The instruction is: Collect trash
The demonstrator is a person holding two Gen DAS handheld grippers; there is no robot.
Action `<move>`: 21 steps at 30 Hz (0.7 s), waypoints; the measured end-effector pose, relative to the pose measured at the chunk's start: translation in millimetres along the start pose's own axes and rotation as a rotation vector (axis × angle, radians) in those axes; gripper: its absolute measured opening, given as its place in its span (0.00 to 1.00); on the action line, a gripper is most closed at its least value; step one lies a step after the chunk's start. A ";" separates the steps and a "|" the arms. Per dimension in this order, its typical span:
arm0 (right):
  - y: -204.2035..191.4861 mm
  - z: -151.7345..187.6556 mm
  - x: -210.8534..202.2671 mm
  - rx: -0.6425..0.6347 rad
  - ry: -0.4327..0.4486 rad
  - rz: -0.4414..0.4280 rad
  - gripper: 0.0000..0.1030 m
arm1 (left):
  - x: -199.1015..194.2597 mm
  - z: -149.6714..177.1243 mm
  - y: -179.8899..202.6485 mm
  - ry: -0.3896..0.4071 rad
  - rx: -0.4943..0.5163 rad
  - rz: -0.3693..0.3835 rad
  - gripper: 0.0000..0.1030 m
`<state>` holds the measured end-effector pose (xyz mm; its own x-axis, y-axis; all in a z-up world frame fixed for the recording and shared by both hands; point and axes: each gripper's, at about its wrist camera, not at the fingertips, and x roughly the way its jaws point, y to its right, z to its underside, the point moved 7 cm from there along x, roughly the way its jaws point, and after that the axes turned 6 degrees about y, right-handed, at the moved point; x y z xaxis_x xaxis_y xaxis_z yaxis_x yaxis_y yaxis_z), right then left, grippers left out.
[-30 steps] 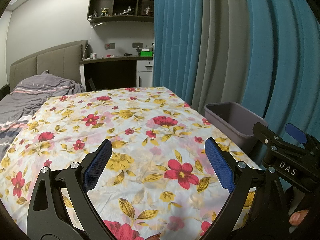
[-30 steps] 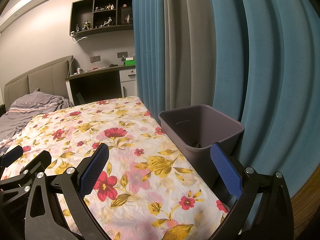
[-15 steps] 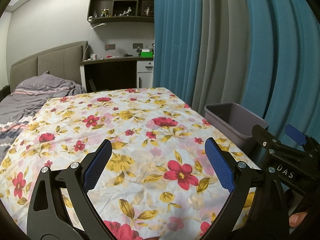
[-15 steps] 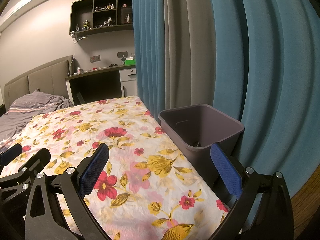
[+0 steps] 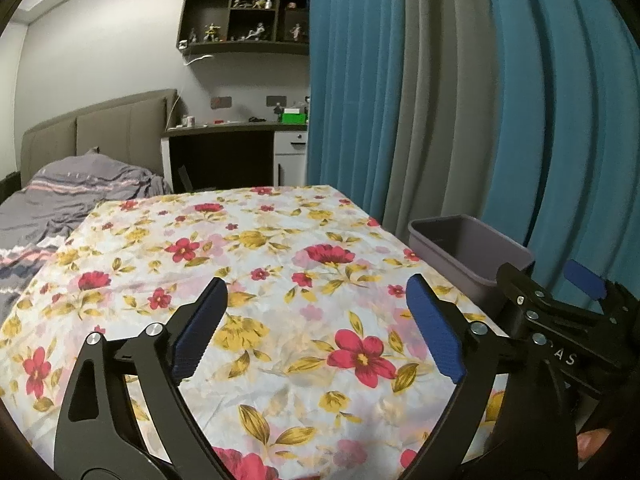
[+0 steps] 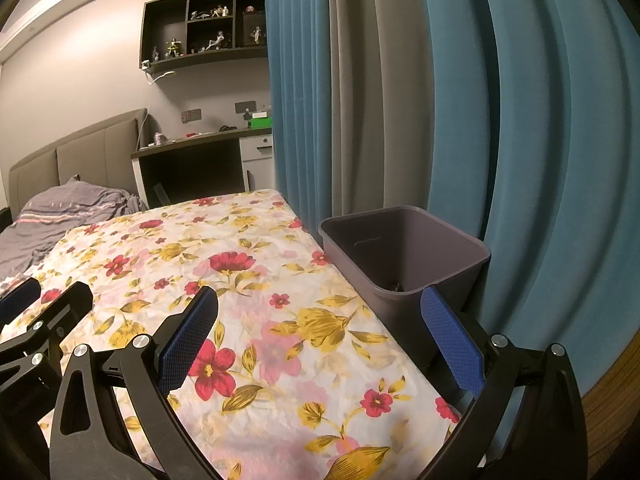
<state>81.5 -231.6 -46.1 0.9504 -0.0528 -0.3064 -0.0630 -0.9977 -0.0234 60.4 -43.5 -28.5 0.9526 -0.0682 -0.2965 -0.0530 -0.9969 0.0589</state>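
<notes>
A grey plastic bin (image 6: 404,256) stands off the right edge of the floral-covered table (image 6: 240,280), against the curtain; a small dark scrap (image 6: 396,287) lies at its bottom. From the left wrist the bin (image 5: 468,256) shows at the right. My left gripper (image 5: 316,320) hovers open over the cloth (image 5: 280,280) with nothing between its blue pads. My right gripper (image 6: 320,332) is open and empty too, near the table's right edge, its right finger in front of the bin. No loose trash shows on the cloth.
Teal and grey curtains (image 6: 440,100) hang close behind the bin. A bed with a grey blanket (image 5: 60,200) lies at the left, a dark desk (image 5: 224,152) and wall shelves (image 5: 244,20) at the back. A fingertip (image 5: 596,438) shows at the lower right.
Both grippers stay open and nearly still. The left wrist view has tilted up slightly, so the right gripper sits a little lower in it.
</notes>
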 end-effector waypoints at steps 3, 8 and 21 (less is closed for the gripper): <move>0.3 0.0 0.0 0.001 0.001 -0.001 0.95 | 0.6 0.8 -1.0 -0.008 -0.005 -0.003 0.87; 0.4 0.1 0.0 0.001 -0.001 0.000 0.95 | 1.6 2.6 -0.9 -0.020 0.001 -0.015 0.87; 0.5 0.0 0.4 0.001 0.000 -0.001 0.95 | 2.5 2.8 0.1 -0.022 0.003 -0.016 0.87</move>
<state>81.9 -232.1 -46.3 0.9503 -0.0522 -0.3068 -0.0629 -0.9977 -0.0249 61.9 -43.9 -31.9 0.9467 -0.0527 -0.3179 -0.0383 -0.9979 0.0515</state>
